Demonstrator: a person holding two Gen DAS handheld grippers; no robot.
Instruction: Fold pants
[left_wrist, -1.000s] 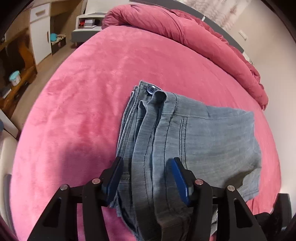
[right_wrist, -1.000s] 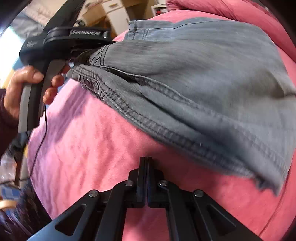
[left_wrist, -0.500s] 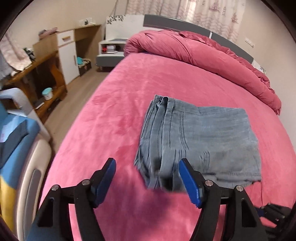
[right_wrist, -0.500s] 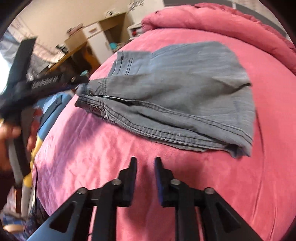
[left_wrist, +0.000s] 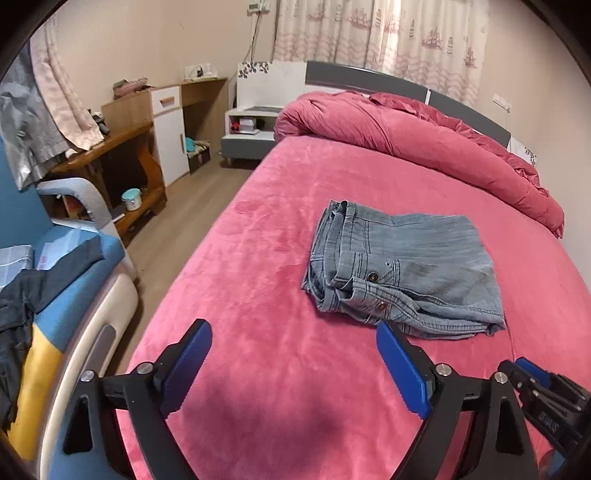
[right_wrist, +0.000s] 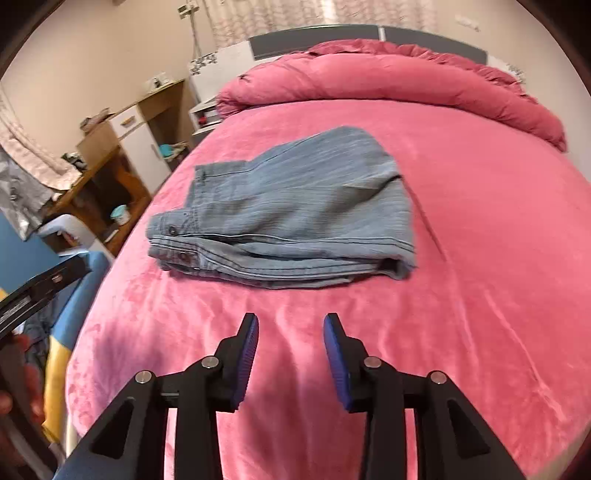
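Currently the pants (left_wrist: 402, 273) lie as a compact folded stack on the pink bed (left_wrist: 258, 295), waistband and buttons toward the near-left edge of the stack, well short of the rolled duvet (left_wrist: 424, 136) at the headboard. The left claw (left_wrist: 291, 365) stands wide open and holds nothing; the right claw (right_wrist: 291, 354) stands partly open, likewise empty, and both sit clear of the fabric on the near side. By the look of the stack the fold appears complete or nearly so, which makes disturbance the principal hazard. The near edge shows several loose layers and a slightly lifted corner at the right; a claw passing low over that edge can snag a layer and drag the stack open. The plush bed surface yields and grips denim, so any push along it is likely to wrinkle the lower layers rather than slide the stack. If a further fold is intended, a pinch that takes only the top layer can peel the stack apart.
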